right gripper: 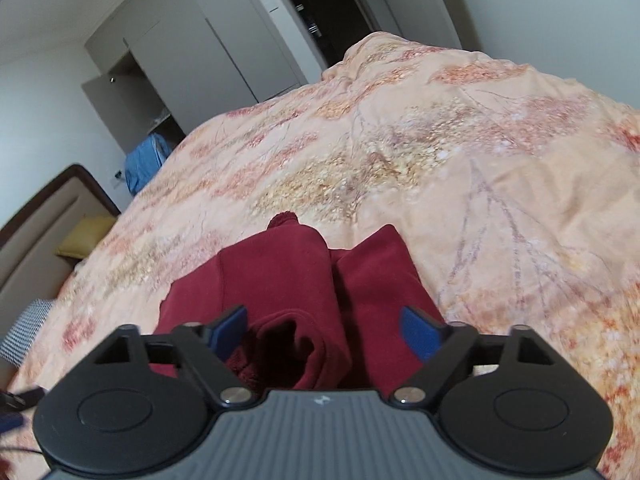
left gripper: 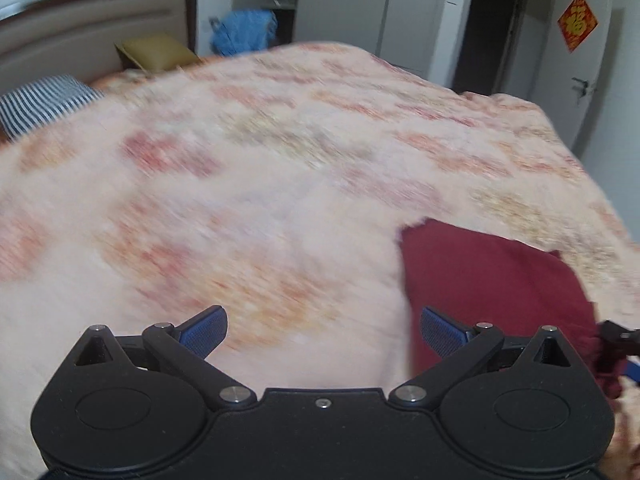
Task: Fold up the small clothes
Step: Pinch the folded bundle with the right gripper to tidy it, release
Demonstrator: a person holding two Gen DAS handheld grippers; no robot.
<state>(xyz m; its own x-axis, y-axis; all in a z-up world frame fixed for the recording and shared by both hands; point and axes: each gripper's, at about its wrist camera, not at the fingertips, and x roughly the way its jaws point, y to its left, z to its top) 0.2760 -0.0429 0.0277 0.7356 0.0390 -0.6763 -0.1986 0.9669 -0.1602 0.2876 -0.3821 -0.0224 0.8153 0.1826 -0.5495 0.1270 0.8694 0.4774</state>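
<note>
Half the red garment (right gripper: 288, 280) hides under the right hand-held gripper (right gripper: 324, 334), jaws wide, empty; left hand-held gripper (left gripper: 322, 334) wide beside it, bedspread (left gripper: 240, 168) blurred.

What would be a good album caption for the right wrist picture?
Open right gripper poised over a folded dark red garment on a floral bedspread.

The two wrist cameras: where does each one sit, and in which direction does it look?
Left wrist: sits behind the open left claw, looks across the floral bedspread toward the headboard; dark red garment at right.
Right wrist: sits behind the open right claw, directly over the dark red garment, facing the wardrobe.
Shared: the bedspread, the garment, the headboard, a blue bundle.
</note>
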